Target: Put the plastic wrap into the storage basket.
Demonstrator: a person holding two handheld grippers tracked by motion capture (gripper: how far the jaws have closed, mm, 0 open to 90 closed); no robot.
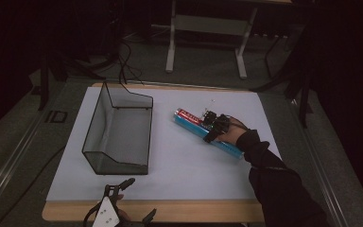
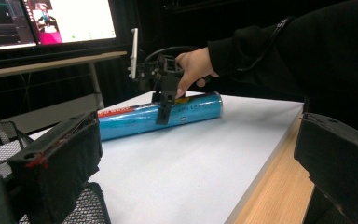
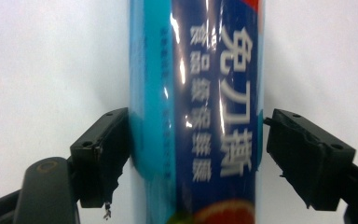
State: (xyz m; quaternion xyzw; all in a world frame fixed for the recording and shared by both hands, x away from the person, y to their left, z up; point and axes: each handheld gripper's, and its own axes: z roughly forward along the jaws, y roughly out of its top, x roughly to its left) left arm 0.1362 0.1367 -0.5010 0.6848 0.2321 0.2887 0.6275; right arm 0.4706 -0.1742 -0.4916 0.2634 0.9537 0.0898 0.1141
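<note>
Straddling a glossy blue tube on the worktop

Right hand-held gripper (image 3: 193,158): jaws spread either side of the tube (image 1: 208,132), left pad touching, right pad just clear. Tube: long cylinder, shiny film wrap, white characters, lying on the white sheet (image 1: 184,170). Black wire-mesh basket (image 1: 118,130) well apart. Left hand-held gripper (image 1: 136,196): spread wide, empty, partly cut off at the frame edge.

Blue tube (image 1: 208,133), lying flat on white sheet (image 1: 179,165)
</note>
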